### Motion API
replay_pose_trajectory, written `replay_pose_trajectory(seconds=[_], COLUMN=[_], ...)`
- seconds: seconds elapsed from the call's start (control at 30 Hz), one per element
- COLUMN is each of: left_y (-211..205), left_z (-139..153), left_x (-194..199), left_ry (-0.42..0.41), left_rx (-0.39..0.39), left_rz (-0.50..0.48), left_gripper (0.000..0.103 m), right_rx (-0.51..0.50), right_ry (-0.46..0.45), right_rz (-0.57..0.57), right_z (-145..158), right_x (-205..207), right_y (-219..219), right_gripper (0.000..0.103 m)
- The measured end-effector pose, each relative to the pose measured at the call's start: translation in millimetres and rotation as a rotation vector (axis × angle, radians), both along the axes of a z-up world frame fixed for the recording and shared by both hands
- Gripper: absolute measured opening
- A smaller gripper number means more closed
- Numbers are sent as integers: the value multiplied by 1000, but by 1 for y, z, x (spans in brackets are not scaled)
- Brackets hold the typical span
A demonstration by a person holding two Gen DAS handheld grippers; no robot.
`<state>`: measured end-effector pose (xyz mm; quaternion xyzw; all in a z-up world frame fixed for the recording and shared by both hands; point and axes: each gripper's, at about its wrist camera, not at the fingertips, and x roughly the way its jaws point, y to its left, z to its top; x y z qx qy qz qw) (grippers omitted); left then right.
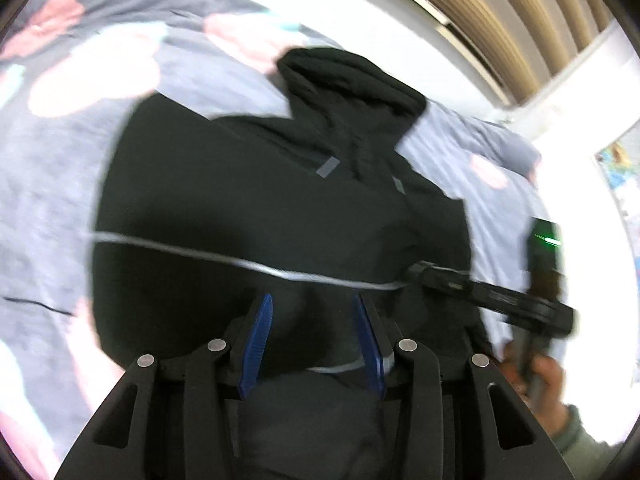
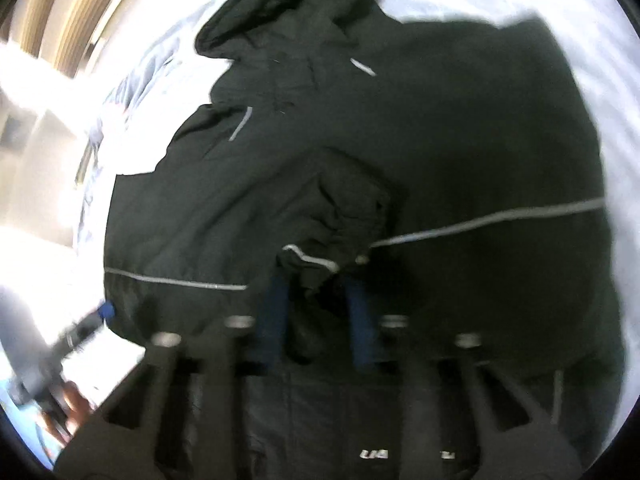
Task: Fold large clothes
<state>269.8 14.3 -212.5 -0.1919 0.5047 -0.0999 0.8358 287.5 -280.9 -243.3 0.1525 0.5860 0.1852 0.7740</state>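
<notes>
A large black hooded jacket [image 1: 260,200] with thin grey reflective stripes lies spread on a bed, hood at the far end. It fills the right wrist view [image 2: 440,140] too. My left gripper [image 1: 314,304] is open just above the jacket's lower part, with nothing between its blue pads [image 1: 260,336]. My right gripper [image 2: 316,284] stands with its blue pads [image 2: 276,320] on either side of a bunched sleeve cuff [image 2: 320,264]; blur hides whether it grips. The right gripper also shows in the left wrist view [image 1: 416,270], at the jacket's right edge.
The bed cover [image 1: 64,184] is grey-lilac with pink flowers. A slatted wooden panel [image 1: 500,20] and a white wall rise behind the bed. A hand [image 1: 540,372] holds the right gripper's handle. A hand [image 2: 72,400] and the left gripper show at lower left in the right wrist view.
</notes>
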Motion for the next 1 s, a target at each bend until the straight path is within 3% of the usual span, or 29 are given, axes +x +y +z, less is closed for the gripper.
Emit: replay_pose_trajectory(seconds=[0.17, 0.3, 0.43, 0.5, 0.57, 0.7, 0.83, 0.97, 1.0], left_y=[15, 0, -27, -36, -40, -35, -35, -28, -25], left_z=[13, 5, -36, -66, -83, -91, -87, -63, -53], left_x=[18, 35, 63, 73, 78, 86, 83, 72, 63], left_ry=[-59, -55, 39, 114, 137, 152, 142, 95, 76], left_rx=[17, 23, 63, 101, 123, 89, 91, 78, 74], left_rz=[35, -6, -51, -50, -32, -15, -48, -55, -56], left_gripper=[44, 44, 44, 43, 43, 43, 43, 43, 43], right_rx=[-26, -141, -272, -304, -337, -346, -300, -298, -289], right_ry=[-156, -255, -207, -153, -67, -16, 7, -15, -38], right_rz=[-49, -132, -186, -193, -183, -175, -192, -211, -221], right_z=[69, 103, 70, 36, -7, -55, -56, -22, -8], right_x=[-12, -13, -5, -1, 4, 2, 3, -9, -14], right_y=[-30, -75, -101, -106, -103, -109, -121, -132, -135], right_gripper=[16, 16, 17, 18, 18, 22, 26, 44, 44])
